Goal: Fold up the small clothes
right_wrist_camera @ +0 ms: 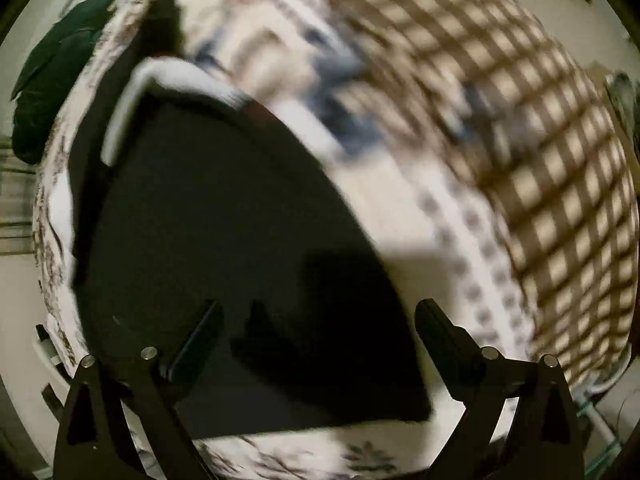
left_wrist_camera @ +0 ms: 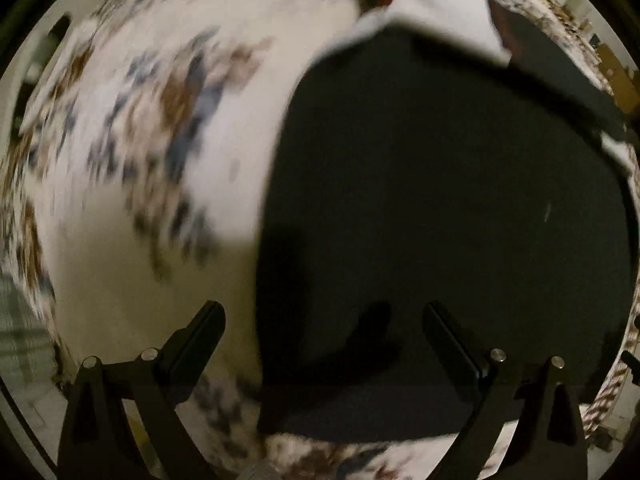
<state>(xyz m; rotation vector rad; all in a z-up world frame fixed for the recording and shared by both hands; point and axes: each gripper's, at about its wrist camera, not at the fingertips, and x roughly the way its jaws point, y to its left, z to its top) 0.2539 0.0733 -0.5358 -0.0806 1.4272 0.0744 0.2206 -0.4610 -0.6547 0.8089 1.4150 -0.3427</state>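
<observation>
My left gripper [left_wrist_camera: 324, 316] has its jaws spread wide with nothing between them, poised above the flat black fabric garment [left_wrist_camera: 440, 208], whose near left edge falls between the fingers. My right gripper [right_wrist_camera: 318, 314] is just as wide apart and holds nothing; its left finger is over the same black garment [right_wrist_camera: 208, 220] and its right finger over the patterned cloth beside it.

The garment lies flat on the white bedspread printed with brown and blue motifs [left_wrist_camera: 160, 120], with a white fabric piece [left_wrist_camera: 432, 12] at its far edge. Beyond the garment on the right side the cover turns into a brown-and-cream check [right_wrist_camera: 520, 120]; a dark green cloth [right_wrist_camera: 56, 68] sits past its far left corner.

Both views are smeared by motion, so I judge the risk is closing on the bedspread along with the garment's edge, or missing a corner and folding it crooked.

I can read no brand, label or writing.
</observation>
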